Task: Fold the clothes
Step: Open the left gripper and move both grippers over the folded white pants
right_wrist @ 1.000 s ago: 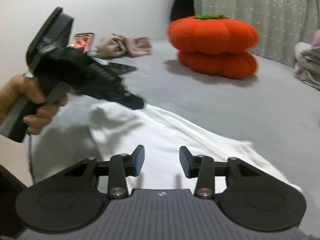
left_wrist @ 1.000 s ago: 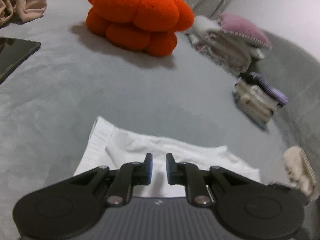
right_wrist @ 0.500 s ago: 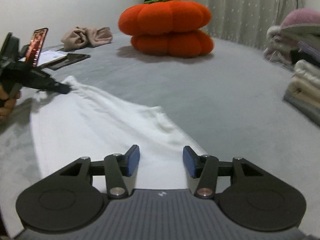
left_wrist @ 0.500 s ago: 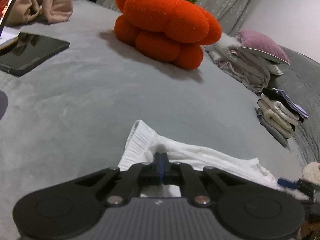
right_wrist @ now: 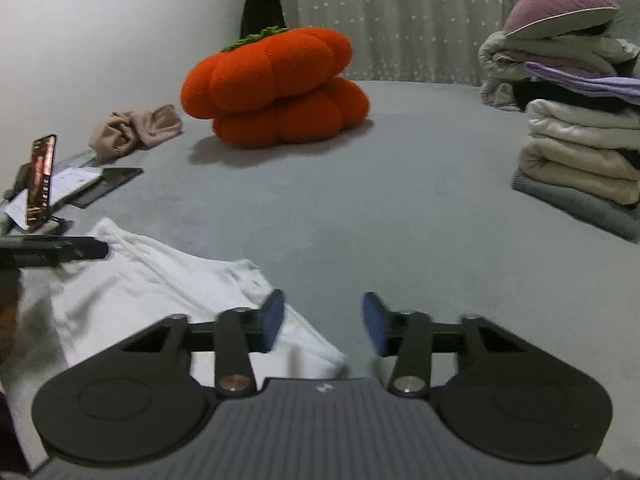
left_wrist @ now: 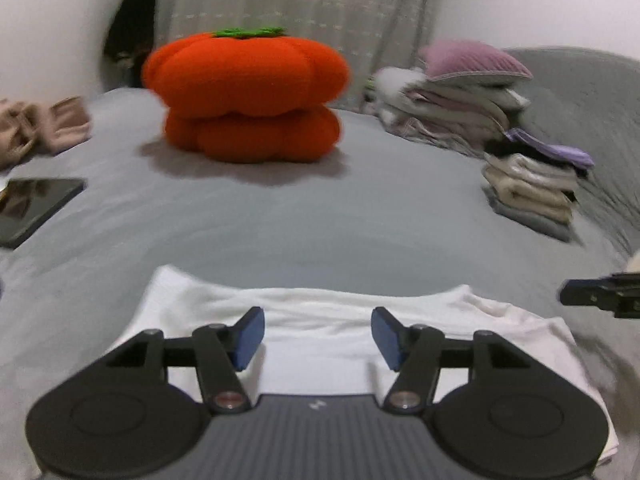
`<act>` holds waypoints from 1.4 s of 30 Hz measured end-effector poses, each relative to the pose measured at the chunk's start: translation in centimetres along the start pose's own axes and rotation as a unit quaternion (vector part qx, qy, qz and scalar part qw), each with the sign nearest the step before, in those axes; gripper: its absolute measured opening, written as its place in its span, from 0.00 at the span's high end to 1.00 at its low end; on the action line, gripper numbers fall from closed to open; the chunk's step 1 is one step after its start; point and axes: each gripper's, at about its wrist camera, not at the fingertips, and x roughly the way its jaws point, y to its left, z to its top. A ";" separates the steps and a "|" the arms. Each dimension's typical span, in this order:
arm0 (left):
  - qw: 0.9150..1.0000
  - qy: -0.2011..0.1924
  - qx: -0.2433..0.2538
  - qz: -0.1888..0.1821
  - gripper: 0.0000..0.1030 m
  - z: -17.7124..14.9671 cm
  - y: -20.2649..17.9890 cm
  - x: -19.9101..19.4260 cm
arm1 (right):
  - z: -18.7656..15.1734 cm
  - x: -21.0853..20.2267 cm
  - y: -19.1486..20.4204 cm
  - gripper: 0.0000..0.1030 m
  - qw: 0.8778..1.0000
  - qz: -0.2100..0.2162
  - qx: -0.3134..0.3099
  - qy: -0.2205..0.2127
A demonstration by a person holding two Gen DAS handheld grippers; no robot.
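Grey bedding (left_wrist: pixel 320 216) covered the whole working surface, with a pale curtain (right_wrist: pixel 420 20) hung behind it. An orange pumpkin cushion (left_wrist: pixel 248 96) sat at the far middle of the bed. To its right stood a pile of folded clothes (right_wrist: pixel 580 152), with a second heap behind it topped by a mauve pillow (left_wrist: pixel 472 62). A crumpled beige cloth (right_wrist: pixel 134 130) lay at the far left, near a dark tablet (left_wrist: pixel 34 206) lying flat and a phone (right_wrist: pixel 40 180) propped upright beside some papers.

A white garment (left_wrist: pixel 320 320) lay spread flat at the near edge of the bed, its ribbed hem towards the left and a fold line running across it.

The left gripper (left_wrist: pixel 317 334) hovered over the middle of the garment, its blue-padded fingers spread wide and holding nothing. The right gripper (right_wrist: pixel 322 322) was over the garment's right-hand corner, its fingers likewise spread apart and empty; one finger stood above the white fabric, the other above bare bedding. Whether either touched the fabric could not be told.
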 end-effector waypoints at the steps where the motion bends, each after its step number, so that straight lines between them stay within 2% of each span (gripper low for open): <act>1: 1.000 0.004 0.004 -0.006 0.43 0.2 -0.5 0.5 | 0.1 0.1 0.1 0.78 1.000 0.006 0.003 0.001; 4: 0.999 0.017 0.000 -0.030 0.53 0.7 -1.2 2.1 | 0.3 0.6 0.7 0.82 1.000 0.025 0.010 0.003; 8: 0.998 0.032 0.013 -0.044 0.54 1.1 -2.1 4.2 | 0.2 2.5 2.3 0.84 0.999 0.037 0.000 0.013; 10: 0.998 0.040 0.026 -0.037 0.54 0.9 -2.6 5.2 | 0.1 3.3 2.8 0.84 0.999 0.036 -0.008 0.015; 13: 0.998 0.038 0.047 -0.010 0.58 0.2 -2.4 6.3 | -0.2 4.5 2.3 0.91 1.000 0.010 -0.025 0.013; 14: 0.998 0.035 0.046 -0.007 0.58 0.2 -2.2 6.3 | -0.3 4.8 2.0 0.99 1.000 0.002 -0.027 0.012; 20: 0.999 0.020 0.034 0.016 0.57 0.4 -1.5 5.4 | -0.2 4.0 -0.8 1.00 0.999 -0.049 0.000 0.004; 22: 0.999 0.013 0.030 0.021 0.50 0.1 -1.2 4.6 | -0.2 3.2 -1.5 0.93 0.999 -0.050 0.015 0.004; 23: 0.999 0.008 0.029 0.024 0.45 -0.1 -1.1 4.1 | -0.1 2.7 -1.5 0.86 0.999 -0.047 0.015 0.002; 25: 0.999 -0.002 0.022 0.025 0.41 -0.4 -0.8 2.8 | -0.1 1.8 -1.6 0.85 0.999 -0.040 0.017 0.001; 27: 0.999 -0.012 0.011 0.030 0.33 -0.7 -0.4 1.6 | -0.1 1.2 -2.0 0.84 0.999 -0.030 0.027 0.007; 28: 0.999 -0.014 0.005 0.035 0.26 -0.8 -0.4 1.2 | -0.1 1.0 -2.2 0.83 0.999 -0.024 0.036 0.011; 29: 0.999 -0.015 0.000 0.039 0.19 -0.9 -0.4 0.8 | 0.0 0.7 -2.4 0.77 0.999 -0.018 0.044 0.015; 30: 0.999 -0.015 -0.004 0.041 0.17 -1.1 -0.4 0.4 | 0.0 0.5 -2.7 0.63 0.998 -0.013 0.052 0.019; 32: 0.999 -0.011 -0.006 0.043 0.10 -1.2 -0.8 -0.2 | -0.1 0.2 -3.2 0.52 0.997 -0.008 0.070 0.028; 36: 0.999 -0.003 -0.007 0.046 0.01 -1.6 -2.1 -1.0 | 0.0 -0.4 -3.8 0.49 0.994 0.000 0.102 0.046; 39: 0.999 0.003 -0.005 0.049 0.01 -1.9 -3.8 -1.5 | 0.0 -0.9 -4.5 0.42 0.989 0.009 0.135 0.066; 42: 0.998 0.004 0.002 0.055 0.01 -2.3 -5.8 -2.2 | 0.0 -1.3 -5.3 0.40 0.981 0.024 0.173 0.086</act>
